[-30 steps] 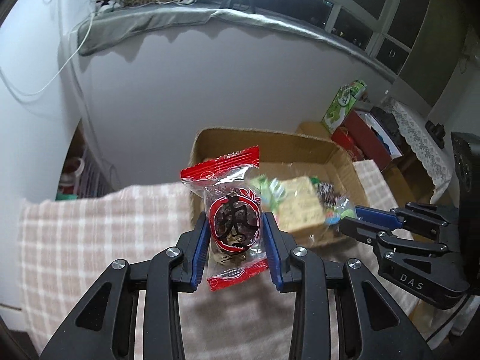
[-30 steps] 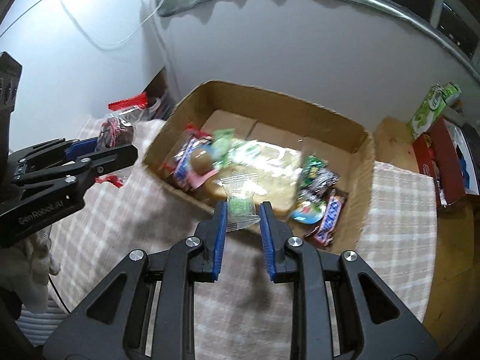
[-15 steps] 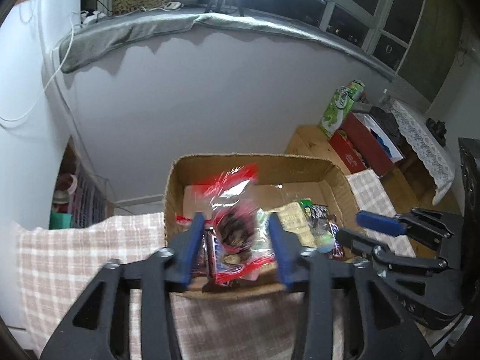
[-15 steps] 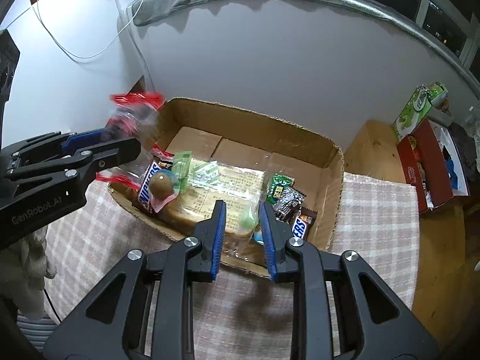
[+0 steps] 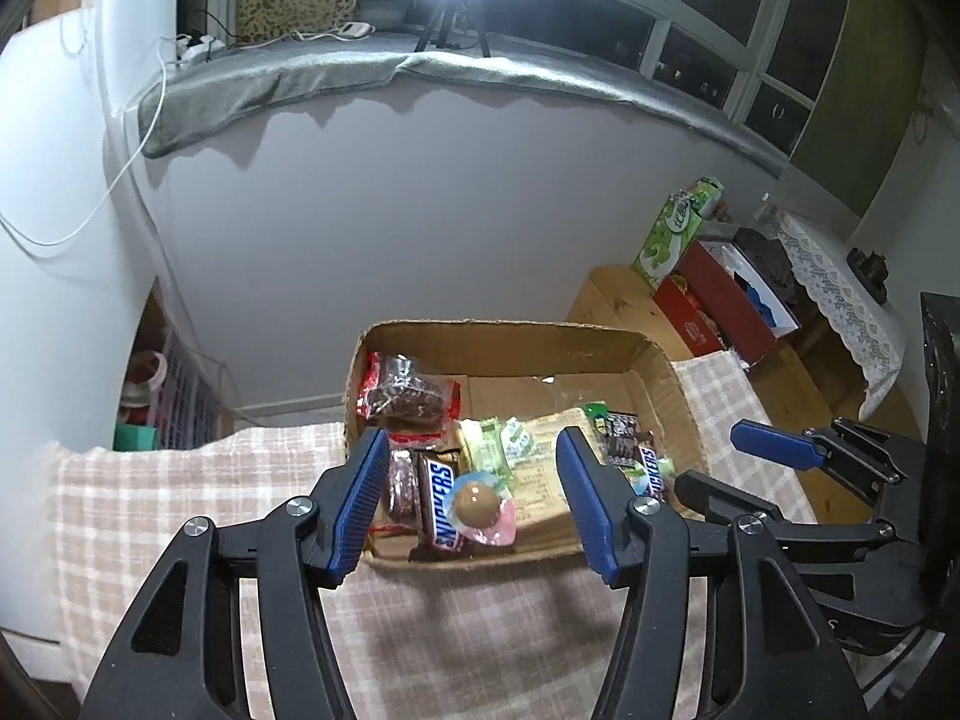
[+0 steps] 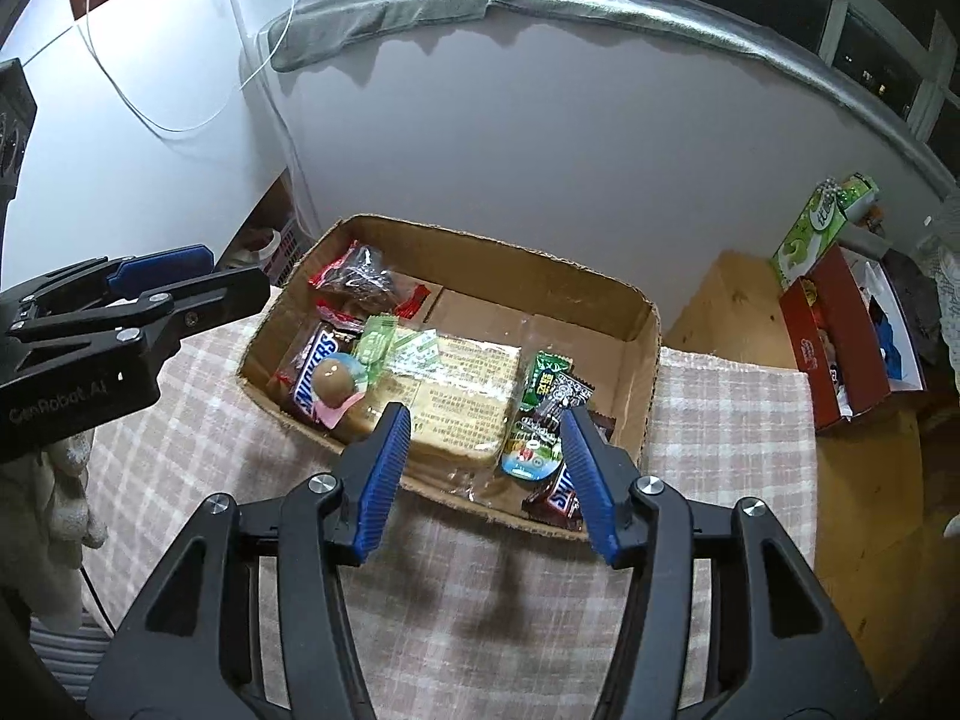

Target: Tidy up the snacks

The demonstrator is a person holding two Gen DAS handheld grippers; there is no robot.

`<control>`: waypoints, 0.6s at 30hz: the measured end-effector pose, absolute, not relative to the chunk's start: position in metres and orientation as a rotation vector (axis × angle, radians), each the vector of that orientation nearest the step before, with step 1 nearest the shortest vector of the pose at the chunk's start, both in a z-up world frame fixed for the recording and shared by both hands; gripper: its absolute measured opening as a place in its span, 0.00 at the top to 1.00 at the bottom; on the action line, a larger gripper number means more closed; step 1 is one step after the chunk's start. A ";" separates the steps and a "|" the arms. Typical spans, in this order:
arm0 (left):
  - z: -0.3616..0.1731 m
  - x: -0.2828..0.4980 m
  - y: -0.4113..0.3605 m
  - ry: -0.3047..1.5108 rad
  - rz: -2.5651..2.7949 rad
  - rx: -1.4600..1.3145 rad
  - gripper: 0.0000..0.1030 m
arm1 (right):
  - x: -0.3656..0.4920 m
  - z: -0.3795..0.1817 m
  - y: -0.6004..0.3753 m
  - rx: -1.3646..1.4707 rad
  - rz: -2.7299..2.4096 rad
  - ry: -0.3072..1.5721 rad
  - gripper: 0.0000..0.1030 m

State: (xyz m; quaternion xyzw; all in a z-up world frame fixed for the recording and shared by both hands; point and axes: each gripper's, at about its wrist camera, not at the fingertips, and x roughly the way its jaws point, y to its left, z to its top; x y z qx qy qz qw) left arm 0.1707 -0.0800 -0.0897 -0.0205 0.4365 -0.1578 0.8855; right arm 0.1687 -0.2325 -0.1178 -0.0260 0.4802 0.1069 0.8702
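A cardboard box [image 5: 504, 333] [image 6: 651, 360] sits on a checked tablecloth and holds several snacks. A red-ended clear candy packet [image 5: 408, 393] [image 6: 360, 276] lies in its far left corner. A Snickers bar [image 5: 441, 504] [image 6: 312, 372], a brown ball sweet [image 5: 477, 501] [image 6: 333, 381] and a large flat biscuit pack [image 6: 462, 390] lie inside too. My left gripper [image 5: 471, 504] is open and empty above the box's near edge. My right gripper [image 6: 486, 471] is open and empty above the near right part of the box.
The checked tablecloth [image 5: 180, 492] [image 6: 732, 420] covers the table around the box. A grey wall [image 5: 420, 210] rises right behind the box. A wooden side table with a green carton [image 5: 678, 228] and a red box [image 5: 714, 306] stands to the right.
My left gripper carried the red candy packet over the box, opened and let it fall into the far left corner. My right gripper opened and let go of its small green-and-clear sweet.
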 end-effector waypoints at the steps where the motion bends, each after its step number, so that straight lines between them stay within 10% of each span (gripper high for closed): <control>1: -0.089 0.168 -0.080 0.907 -0.328 -0.042 0.45 | 0.166 -0.116 -0.233 -0.050 0.223 1.000 0.41; 18: -0.057 0.099 -0.063 0.855 -0.273 -0.054 0.35 | 0.107 -0.069 -0.240 -0.051 0.151 0.930 0.40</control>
